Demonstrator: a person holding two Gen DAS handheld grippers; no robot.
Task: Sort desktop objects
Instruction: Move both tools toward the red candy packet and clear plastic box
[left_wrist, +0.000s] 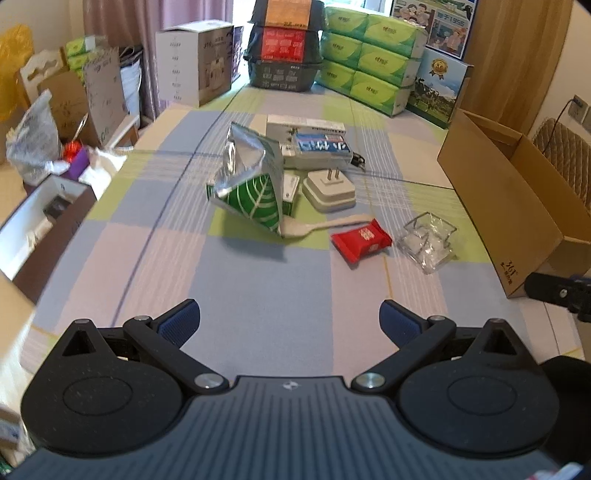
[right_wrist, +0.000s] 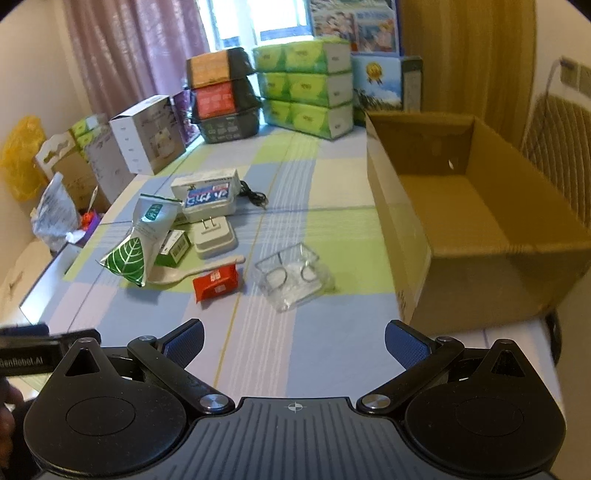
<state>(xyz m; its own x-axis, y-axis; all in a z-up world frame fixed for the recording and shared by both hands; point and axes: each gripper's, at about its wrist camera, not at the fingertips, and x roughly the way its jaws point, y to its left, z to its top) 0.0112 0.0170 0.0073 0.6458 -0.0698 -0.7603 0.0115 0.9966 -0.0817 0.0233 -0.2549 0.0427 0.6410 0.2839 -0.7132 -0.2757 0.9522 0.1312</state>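
Desktop clutter sat in a loose cluster mid-table on the pastel checked tablecloth (left_wrist: 258, 288): green-and-silver foil pouch with leaf print (left_wrist: 251, 192), white plug adapter with prongs up (left_wrist: 328, 188), white carton with a blue label (left_wrist: 314, 146), white plastic spoon (left_wrist: 317, 227) partly under the pouch, red snack packet (left_wrist: 360, 240), clear plastic two-ring holder (right_wrist: 291, 277). Open brown cardboard box (right_wrist: 476, 229) stood at the right side of the table, empty as far as visible. Left gripper (left_wrist: 290, 325) was spread wide, holding nothing, hovering short of the cluster. Right gripper (right_wrist: 293, 345) was also wide and empty, with the clear holder and red packet nearest ahead, box just beside on its right. Judged step: very start, nothing sorted, both tools approaching. Next move likely called for the right gripper to advance and drop onto the holder or packet, close, then carry it over the box wall. Packet lies flat, so a low pinch is needed.
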